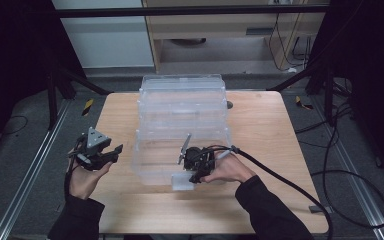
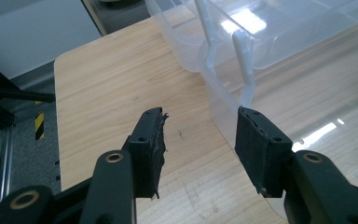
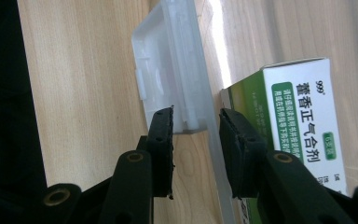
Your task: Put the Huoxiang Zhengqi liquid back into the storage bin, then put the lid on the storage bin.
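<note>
At the near edge of the pale wooden table (image 1: 260, 200), two sleeved forearms come in from below, each hand carrying a black two-jaw tool. On the person's right, the right gripper (image 1: 198, 167) sits at the front wall of the clear plastic storage box (image 1: 182, 115), a glossy, see-through tub with rounded corners and ribbed sides. Seen from the right gripper view, its ridged black jaws straddle the box's front latch flap (image 3: 168, 70), a milky, rectangular plastic tab; the jaws stand either side of the flap and the thin wall, but whether the pads press on the plastic cannot be told. That same view shows what the high view does not: a green-and-white cardboard carton (image 3: 303, 121) with printed characters, lying just behind the clear wall.

Off to the person's left, the left gripper (image 1: 112, 152) rests at the table's edge, topped by a grey three-cornered plate, well apart from the box. Its own view shows the jaws spread with bare wood grain between them, grasping nothing, and beyond them the box's near corner with a white rod-like handle (image 2: 244, 65) on its side.

Farther back lie grey carpet, black frame legs and trailing cables (image 1: 330, 160).
</note>
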A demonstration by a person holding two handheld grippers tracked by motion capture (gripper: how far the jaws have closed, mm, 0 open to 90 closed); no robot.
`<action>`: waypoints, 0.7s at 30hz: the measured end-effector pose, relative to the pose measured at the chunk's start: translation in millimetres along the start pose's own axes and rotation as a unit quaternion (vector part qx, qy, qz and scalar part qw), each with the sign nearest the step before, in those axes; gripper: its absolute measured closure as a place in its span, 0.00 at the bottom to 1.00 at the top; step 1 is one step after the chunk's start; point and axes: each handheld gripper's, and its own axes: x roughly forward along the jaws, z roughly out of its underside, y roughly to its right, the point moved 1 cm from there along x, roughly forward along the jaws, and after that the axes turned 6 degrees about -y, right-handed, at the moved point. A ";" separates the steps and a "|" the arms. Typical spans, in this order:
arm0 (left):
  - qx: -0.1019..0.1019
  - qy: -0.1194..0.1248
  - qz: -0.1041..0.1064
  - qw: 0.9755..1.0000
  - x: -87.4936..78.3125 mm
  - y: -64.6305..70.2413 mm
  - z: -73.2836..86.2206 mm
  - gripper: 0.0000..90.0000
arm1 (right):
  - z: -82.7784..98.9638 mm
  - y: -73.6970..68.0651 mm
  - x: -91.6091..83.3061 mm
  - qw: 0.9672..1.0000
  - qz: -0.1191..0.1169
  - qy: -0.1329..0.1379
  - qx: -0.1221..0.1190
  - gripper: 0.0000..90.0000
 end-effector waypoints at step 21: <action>0.089 -0.006 0.015 0.996 5.5 -6.2 -45.2 0.55 | 1.4 -0.4 0.2 1.000 0.004 0.008 -0.008 0.73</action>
